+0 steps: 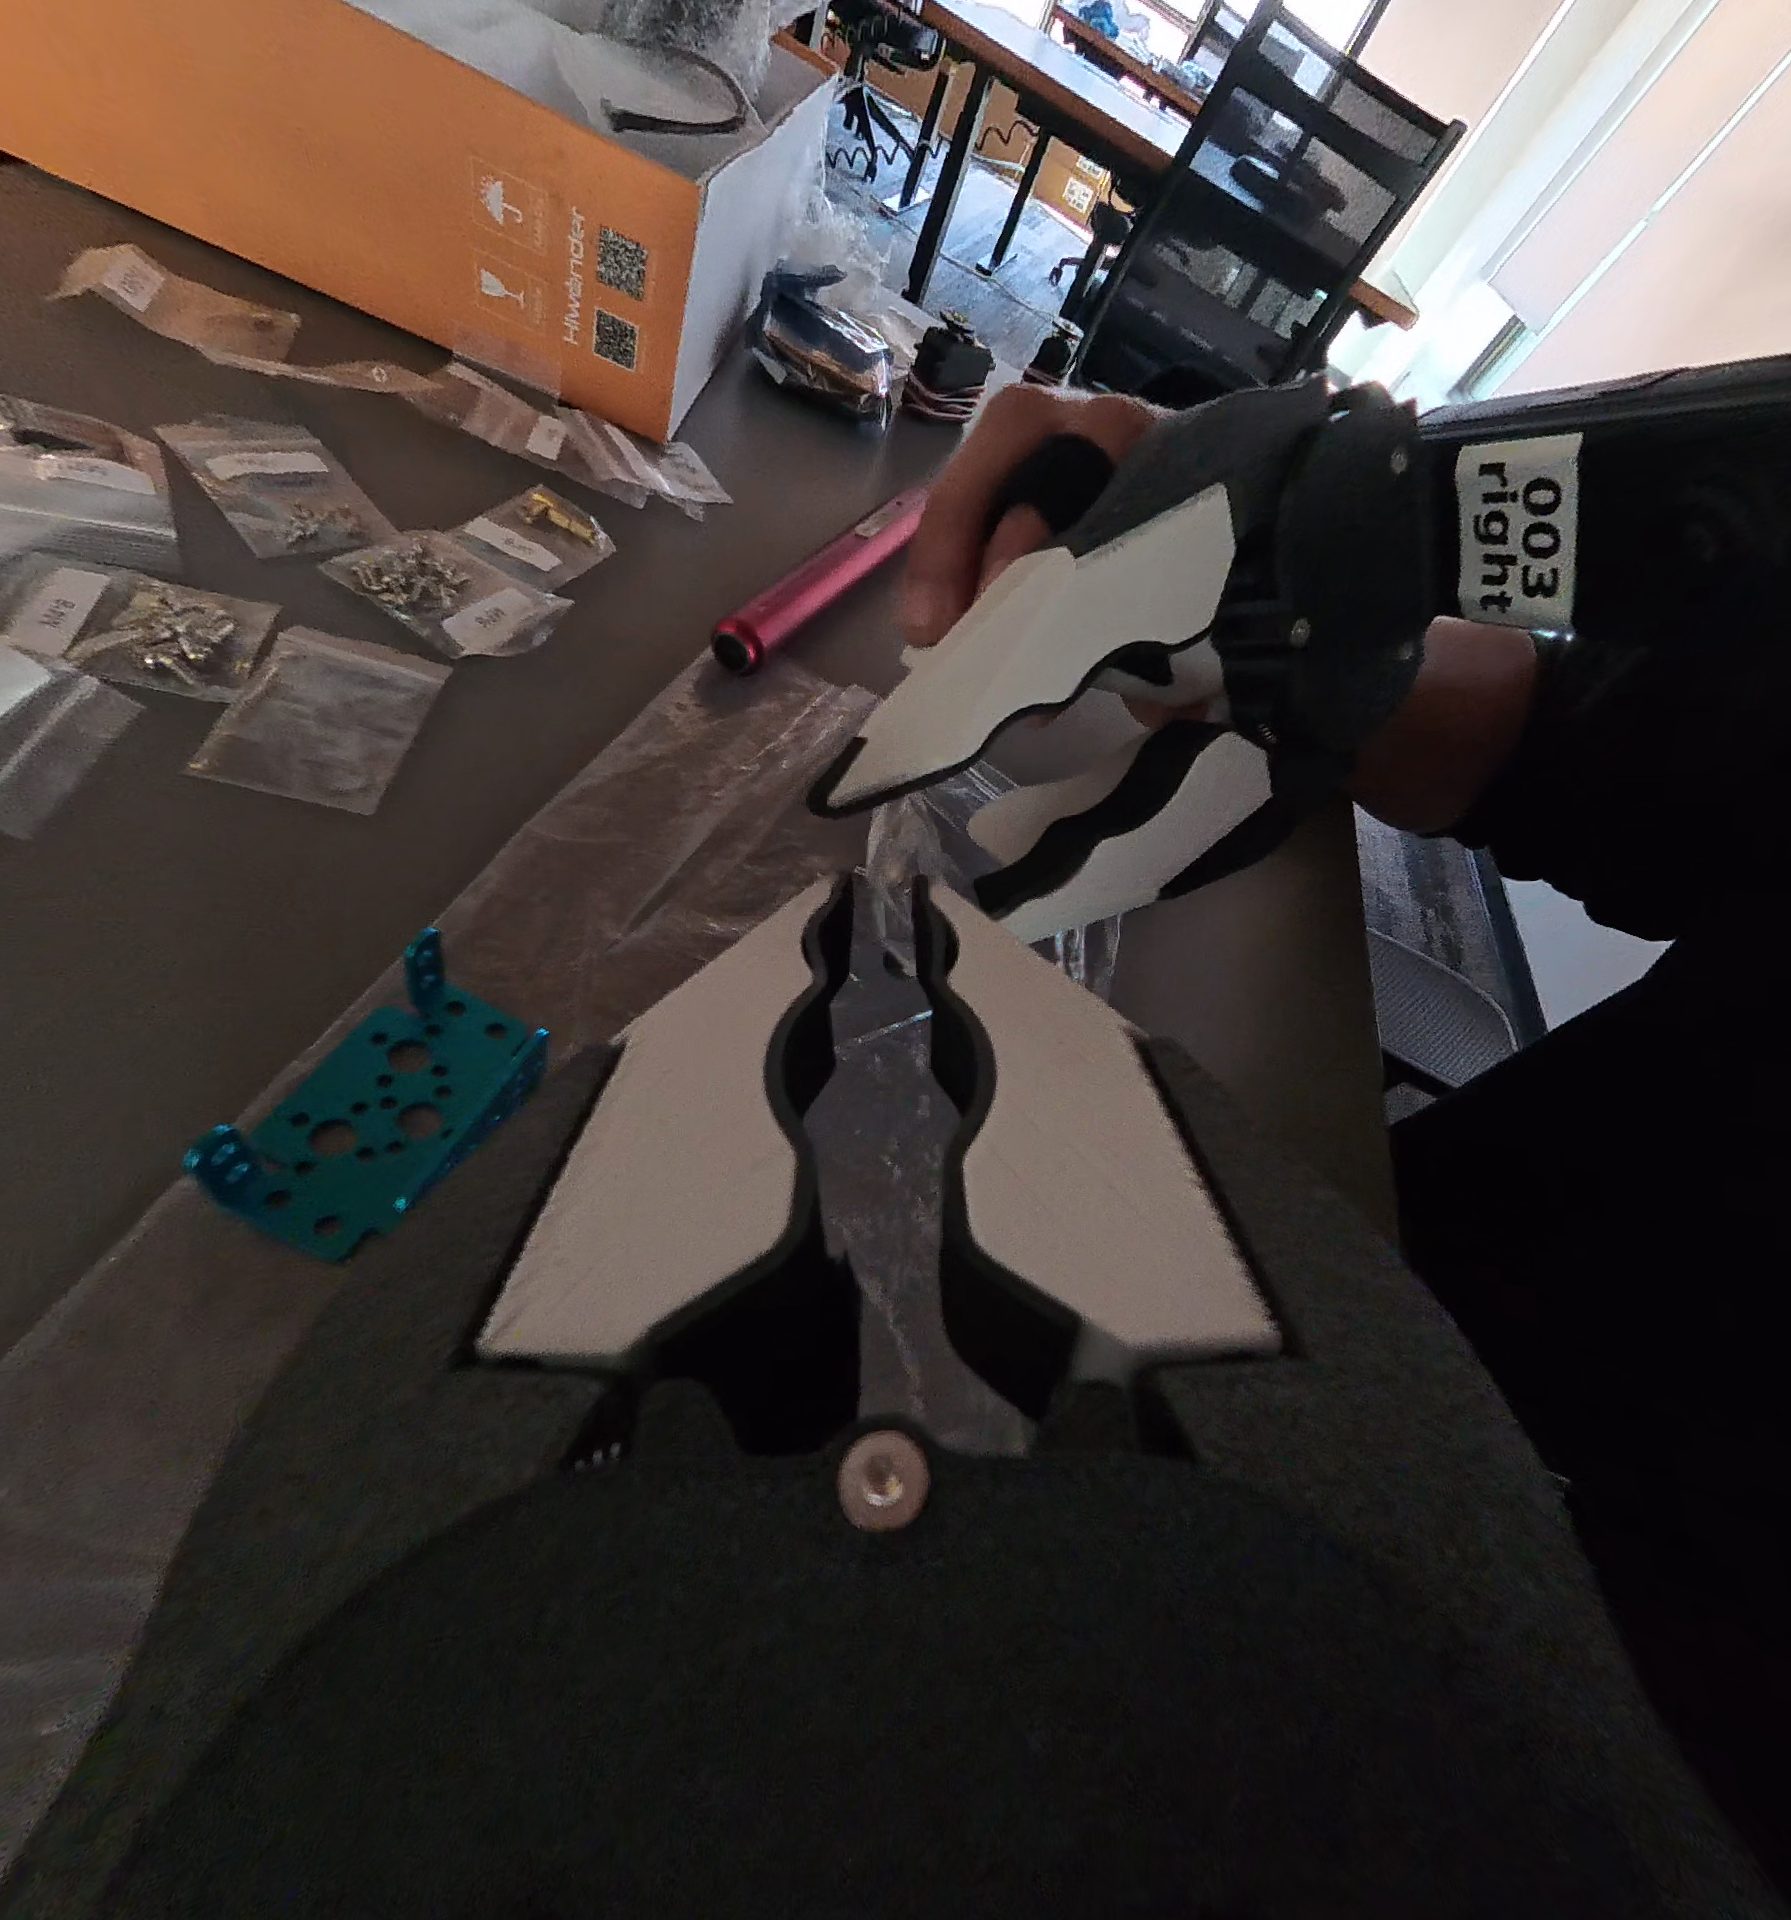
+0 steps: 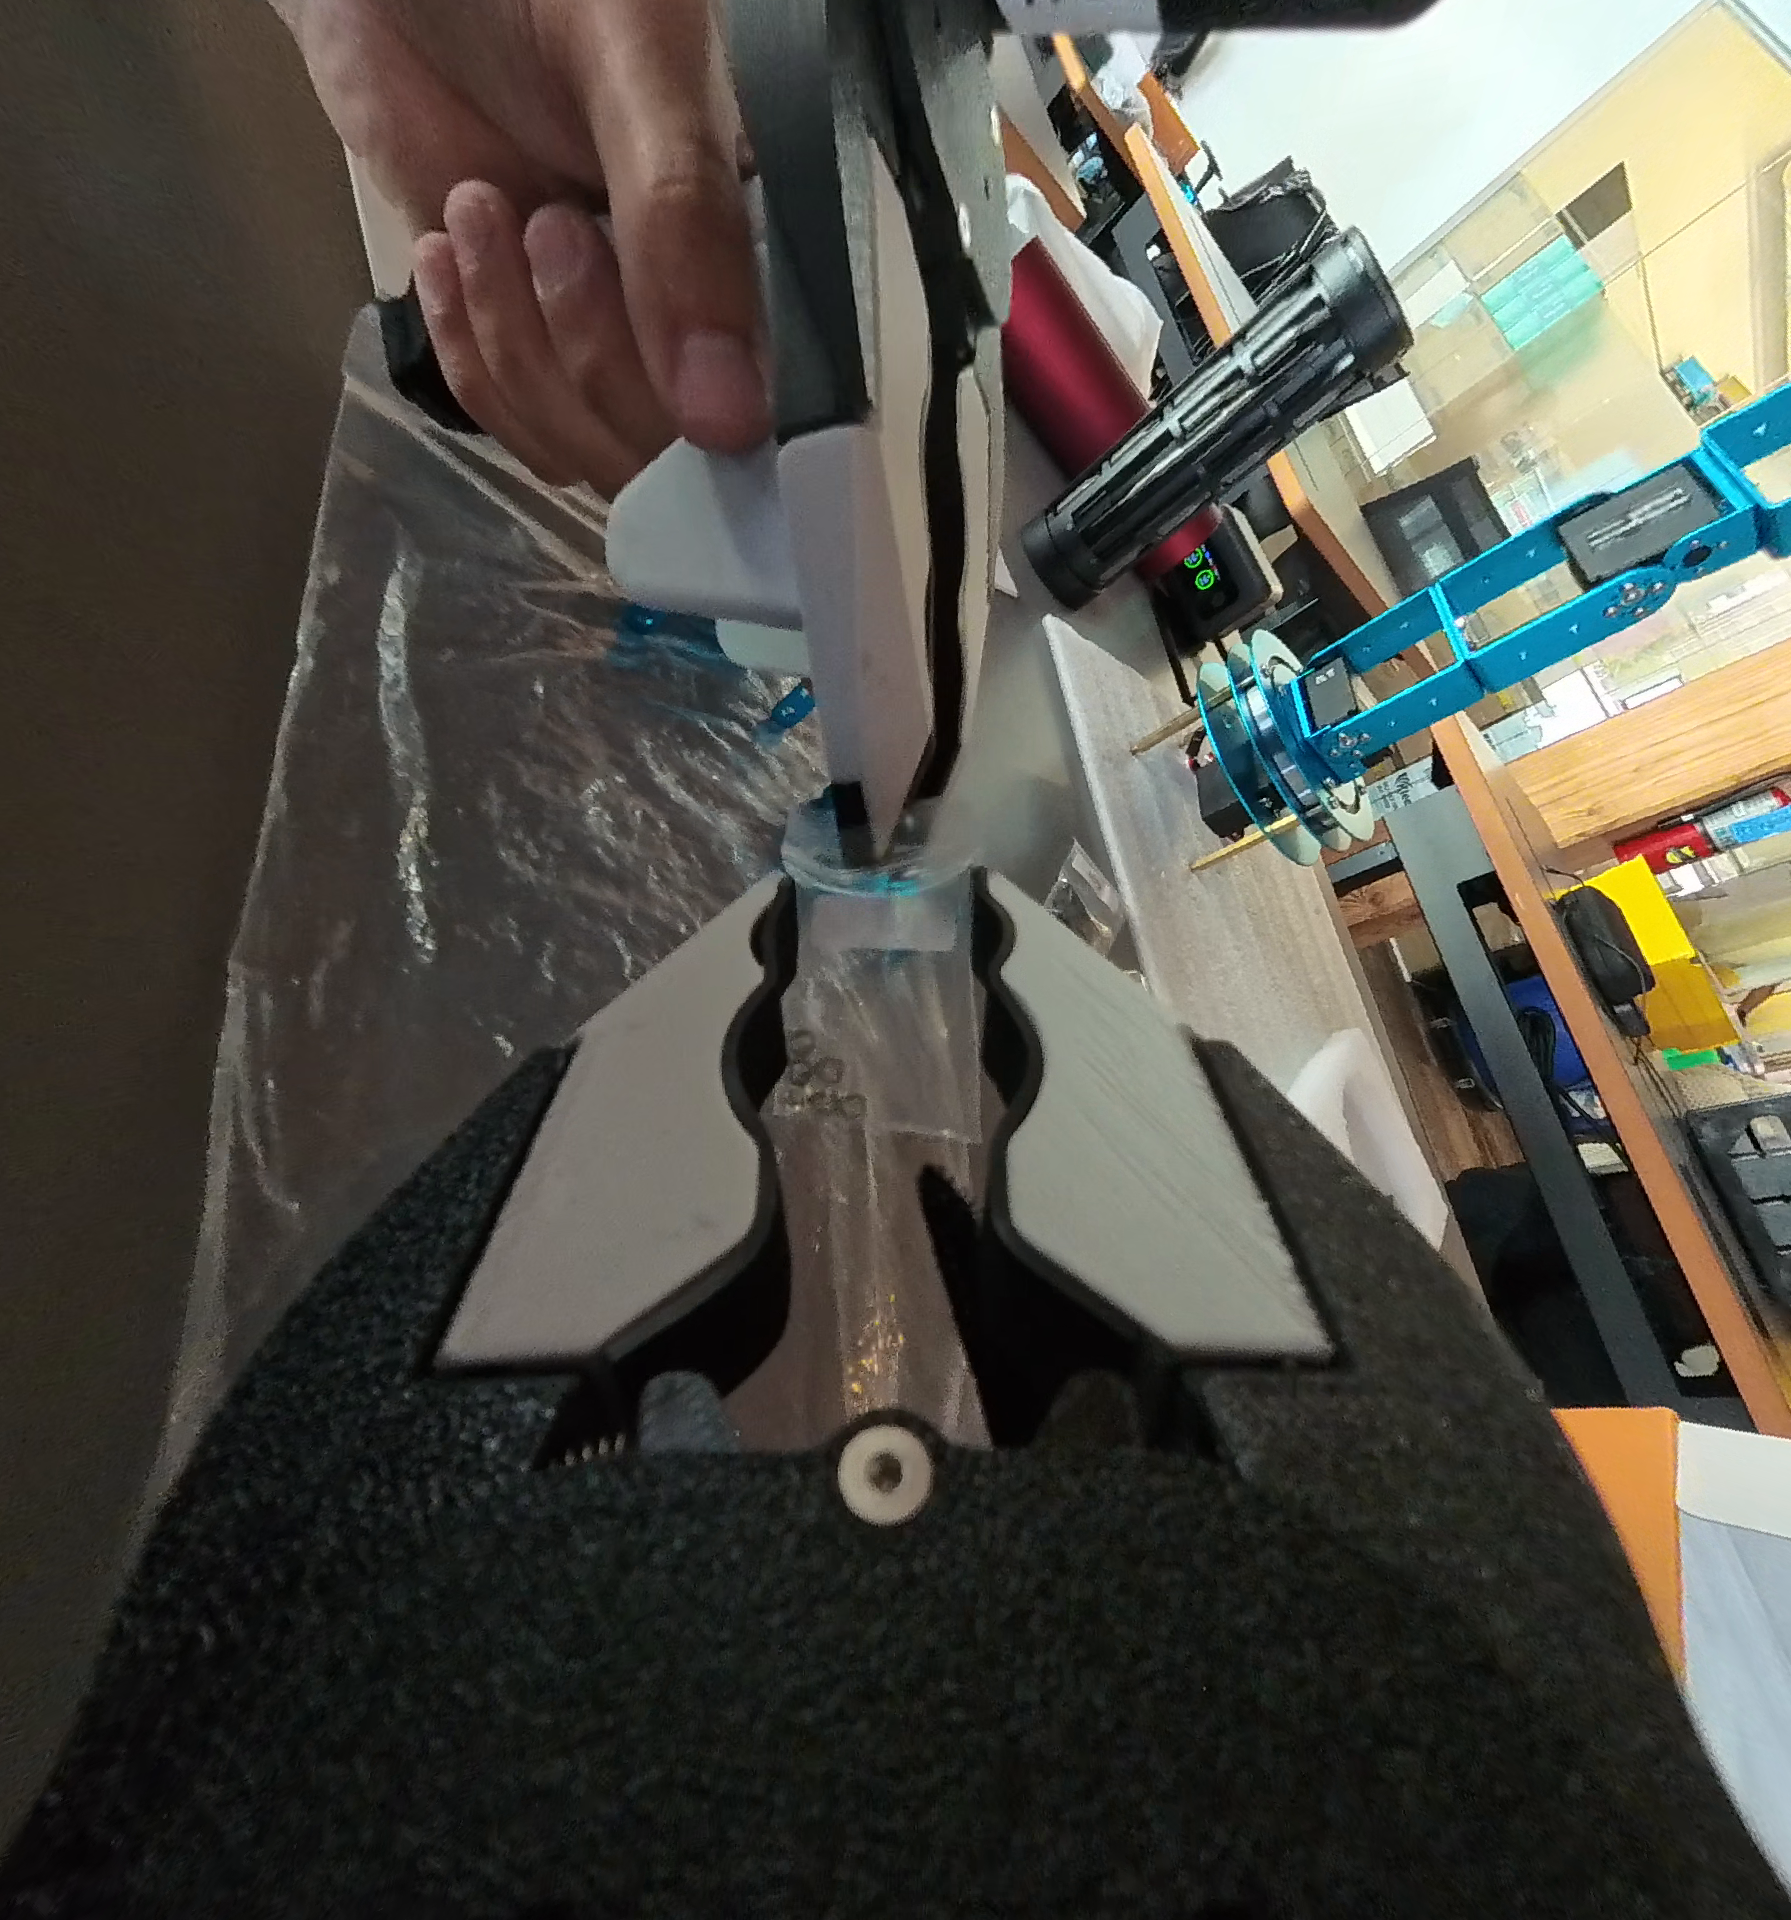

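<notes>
Landmark: I take the blue bracket (image 1: 377, 1107), a perforated plate lying flat on the dark table (image 1: 91, 987), as my reference.
Left gripper (image 1: 883, 883): up and right of the bracket; jaws nearly together, tips pinching a twist of the clear plastic bag (image 1: 725, 821).
Right gripper (image 1: 896, 852): further right of the bracket, meeting the left tips; in its own view its jaws stand somewhat apart with bag film between them. I cannot tell whether the pads bear on the film.
Bag: one large crinkled sheet stretching from both grippers back toward the bracket; in the right wrist view a small blue ring-shaped piece (image 2: 849, 868) sits inside it at the left gripper's tips, its outline blurred by film.
Hands: the hand (image 1: 984, 520) on the right gripper is partly hidden by that gripper.
Beyond the bracket: small zip bags of screws (image 1: 184, 634), an orange box (image 1: 351, 197) cut off by the frame, a red cylinder (image 1: 818, 592) half covered by the hand.
Hard to read: a blue metal arm (image 2: 1493, 613) on a far bench, right wrist view only.
</notes>
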Demonstrator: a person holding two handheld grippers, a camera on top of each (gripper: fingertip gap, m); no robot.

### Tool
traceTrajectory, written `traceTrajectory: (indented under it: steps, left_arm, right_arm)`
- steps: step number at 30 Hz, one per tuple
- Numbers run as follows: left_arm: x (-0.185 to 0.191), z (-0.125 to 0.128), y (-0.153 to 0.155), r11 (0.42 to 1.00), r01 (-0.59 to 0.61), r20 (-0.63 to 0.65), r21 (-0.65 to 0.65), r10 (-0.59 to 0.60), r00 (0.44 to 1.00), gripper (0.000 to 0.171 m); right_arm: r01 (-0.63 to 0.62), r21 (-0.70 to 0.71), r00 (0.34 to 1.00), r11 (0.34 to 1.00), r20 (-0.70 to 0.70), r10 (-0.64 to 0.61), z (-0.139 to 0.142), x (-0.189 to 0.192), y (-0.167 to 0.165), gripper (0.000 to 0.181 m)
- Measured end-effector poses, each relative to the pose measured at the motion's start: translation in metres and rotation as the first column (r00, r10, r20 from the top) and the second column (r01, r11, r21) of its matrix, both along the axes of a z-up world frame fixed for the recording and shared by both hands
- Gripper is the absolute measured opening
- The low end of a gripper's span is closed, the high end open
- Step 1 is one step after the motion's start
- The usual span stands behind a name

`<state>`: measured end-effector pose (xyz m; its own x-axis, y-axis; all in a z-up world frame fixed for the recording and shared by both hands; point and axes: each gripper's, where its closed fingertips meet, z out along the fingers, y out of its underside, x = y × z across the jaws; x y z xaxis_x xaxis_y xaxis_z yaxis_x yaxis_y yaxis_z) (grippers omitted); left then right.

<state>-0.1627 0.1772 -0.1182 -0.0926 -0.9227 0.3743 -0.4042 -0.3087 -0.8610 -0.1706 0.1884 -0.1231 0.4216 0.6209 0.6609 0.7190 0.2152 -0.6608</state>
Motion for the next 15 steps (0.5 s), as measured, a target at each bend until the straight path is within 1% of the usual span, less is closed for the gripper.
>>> traceTrajectory:
  steps: [1, 2, 6, 9, 11, 13, 15]
  left_arm:
    - [-0.0001, -0.0005, -0.0001, 1.0, 0.005, 0.0, 0.003, -0.005, 1.0, 0.003]
    - [-0.0005, -0.0002, -0.0001, 1.0, 0.011, 0.004, 0.007, -0.011, 1.0, 0.002]
    - [-0.0016, 0.0028, -0.0026, 0.999, 0.029, 0.006, -0.029, -0.029, 1.0, 0.001]
    - [-0.0018, 0.005, -0.0033, 0.997, 0.031, 0.012, -0.078, -0.03, 0.999, 0.0]
    - [-0.0017, 0.0045, -0.0042, 0.995, 0.04, 0.014, -0.096, -0.039, 0.999, 0.0]
    - [-0.0018, 0.0055, -0.009, 0.987, 0.066, 0.022, -0.145, -0.063, 0.998, 0.0]
    - [-0.0015, 0.0054, -0.01, 0.984, 0.069, 0.024, -0.163, -0.066, 0.998, 0.0]
  right_arm:
    - [-0.001, 0.001, 1.0, 1.0, 0.001, 0.001, 0.0001, -0.0004, -0.0003, 0.032]
    - [-0.003, 0.001, 1.0, 1.0, 0.001, 0.003, 0.0003, -0.0007, -0.0007, 0.032]
    - [-0.013, -0.007, 1.0, 1.0, -0.02, 0.013, 0.0021, -0.001, -0.0022, 0.034]
    - [-0.023, -0.009, 0.999, 1.0, -0.034, 0.023, 0.0043, -0.0039, -0.0047, 0.043]
    - [-0.025, 0.011, 0.999, 1.0, -0.038, 0.025, 0.008, -0.0056, -0.0059, 0.045]
    - [-0.018, 0.021, 0.999, 1.0, -0.039, 0.018, 0.0093, -0.0059, -0.005, 0.049]
    - [-0.026, 0.012, 0.999, 1.0, -0.035, 0.027, 0.0069, -0.0065, -0.006, 0.042]
